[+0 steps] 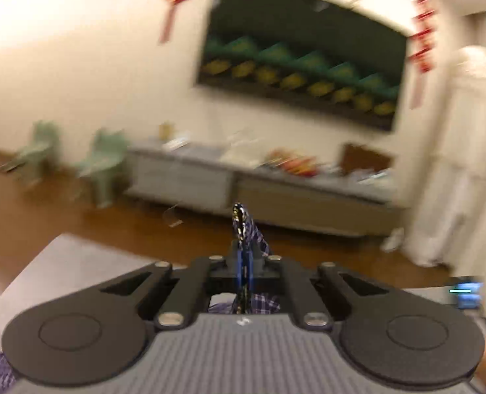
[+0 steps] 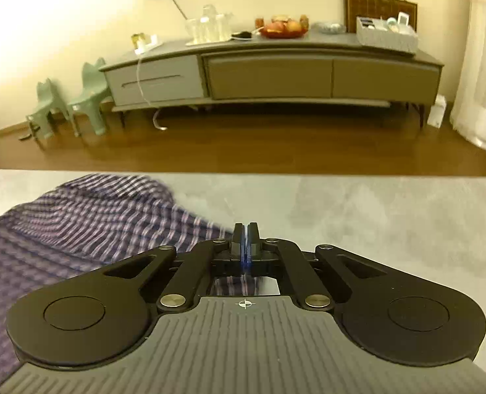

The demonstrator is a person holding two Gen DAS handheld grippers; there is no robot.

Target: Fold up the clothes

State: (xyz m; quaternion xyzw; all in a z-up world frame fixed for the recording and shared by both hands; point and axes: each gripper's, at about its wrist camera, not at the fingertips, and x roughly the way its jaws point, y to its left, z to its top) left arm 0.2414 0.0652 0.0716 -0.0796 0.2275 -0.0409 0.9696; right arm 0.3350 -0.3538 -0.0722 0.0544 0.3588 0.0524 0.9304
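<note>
The left hand-held gripper (image 1: 243, 229) is pinching a bunched tuft of the checked shirt (image 2: 78, 223) between fully closed jaws, and the tuft is poking up past the fingertips. It is pointing up toward the room, probably because that corner is being lifted to carry it over for a fold; the blur in its view fits a quick swing.

The right hand-held gripper (image 2: 245, 233) is sitting low over the grey surface (image 2: 390, 216) with its jaws pressed together. Checked cloth is showing in the gap just behind the fingers, so it appears to be clamping the shirt's edge, likely to anchor it.

Most of the shirt is lying rumpled on the surface to the left.

On the cabinet (image 2: 269, 75), a red bowl (image 2: 284, 31) is holding fruit, and a grey basket (image 2: 387, 37) is holding small items too tiny to identify.
</note>
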